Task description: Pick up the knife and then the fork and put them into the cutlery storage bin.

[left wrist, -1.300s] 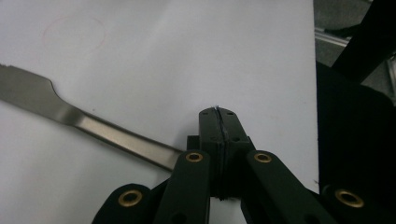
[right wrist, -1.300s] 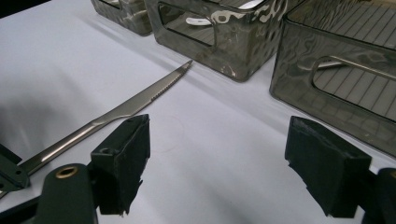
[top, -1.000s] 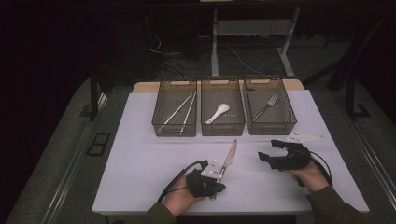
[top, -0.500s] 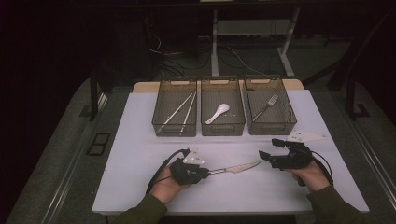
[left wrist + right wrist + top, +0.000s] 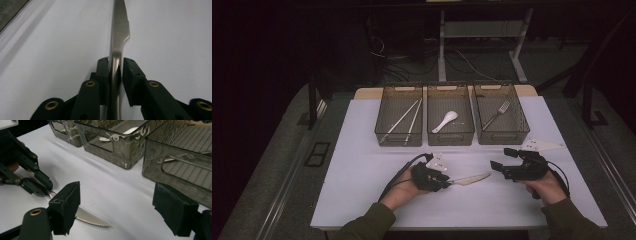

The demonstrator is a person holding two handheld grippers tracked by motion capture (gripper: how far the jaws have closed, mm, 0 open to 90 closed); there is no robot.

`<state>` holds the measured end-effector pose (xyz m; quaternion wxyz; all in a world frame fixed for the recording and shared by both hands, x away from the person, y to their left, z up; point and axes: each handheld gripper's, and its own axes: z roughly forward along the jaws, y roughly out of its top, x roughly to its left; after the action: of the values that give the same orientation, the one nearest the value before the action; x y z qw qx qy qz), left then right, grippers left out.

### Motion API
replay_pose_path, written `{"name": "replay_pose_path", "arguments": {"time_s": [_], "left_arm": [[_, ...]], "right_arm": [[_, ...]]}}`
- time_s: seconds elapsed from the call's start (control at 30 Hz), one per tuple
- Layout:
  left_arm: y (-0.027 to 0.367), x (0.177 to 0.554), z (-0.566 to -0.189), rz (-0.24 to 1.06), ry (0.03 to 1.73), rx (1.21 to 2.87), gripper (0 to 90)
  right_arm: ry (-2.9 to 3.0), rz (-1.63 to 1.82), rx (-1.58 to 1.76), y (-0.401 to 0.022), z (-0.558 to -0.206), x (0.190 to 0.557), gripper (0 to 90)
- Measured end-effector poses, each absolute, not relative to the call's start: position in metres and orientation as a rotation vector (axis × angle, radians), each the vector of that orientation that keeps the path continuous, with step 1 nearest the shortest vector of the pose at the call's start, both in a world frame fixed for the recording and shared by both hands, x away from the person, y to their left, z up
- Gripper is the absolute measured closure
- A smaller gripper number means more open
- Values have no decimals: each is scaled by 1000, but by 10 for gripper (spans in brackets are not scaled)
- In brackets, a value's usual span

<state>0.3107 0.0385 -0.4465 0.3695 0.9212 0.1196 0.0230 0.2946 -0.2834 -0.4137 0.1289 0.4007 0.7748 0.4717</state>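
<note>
Right now the left gripper [image 5: 443, 180] sits low on the white table cover [image 5: 362, 150], near the front edge, with a knife [image 5: 469, 178] between its jaws. Knife is plain silver metal, one piece, smooth handle flowing into a blade with a serrated edge and a pointed tip. In the left gripper view the knife [image 5: 119, 42] runs straight up from the pads [image 5: 103, 75], handle narrow, blade widening past a small shoulder, teeth visible on the right edge near the top. One pad looks tight to the handle; on the other side I think I see a slim gap, so whether the grip is firm I cannot tell. Those jaws have just been opening a little, with the handle between them.

From the high view the knife lies flat on the cover, tip pointing toward the right gripper [image 5: 498, 166], which rests near it but apart. That one's jaws stand wide with nothing between them. In the right gripper view the blade tip [image 5: 95, 221] lies on the cover just behind the near black pad [image 5: 65, 206], and the left gripper [image 5: 42, 186] shows farther off on the handle end.

Three dark see-through bins stand in a row at the back: left bin [image 5: 382, 131] holds chopsticks [image 5: 404, 120], middle bin [image 5: 451, 136] a white spoon [image 5: 445, 121], right bin [image 5: 517, 131] a fork [image 5: 497, 114].
</note>
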Motion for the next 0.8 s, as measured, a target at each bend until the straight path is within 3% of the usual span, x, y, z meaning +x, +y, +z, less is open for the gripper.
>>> {"name": "replay_pose_path", "arguments": {"time_s": [0.2, 0.8], "left_arm": [[40, 315, -448, 34, 277, 2358, 788], [45, 310, -436, 74, 294, 2334, 791]], "right_arm": [[2255, 1377, 1171, -283, -413, 294, 222], [2224, 1429, 1193, -288, -409, 294, 223]]}}
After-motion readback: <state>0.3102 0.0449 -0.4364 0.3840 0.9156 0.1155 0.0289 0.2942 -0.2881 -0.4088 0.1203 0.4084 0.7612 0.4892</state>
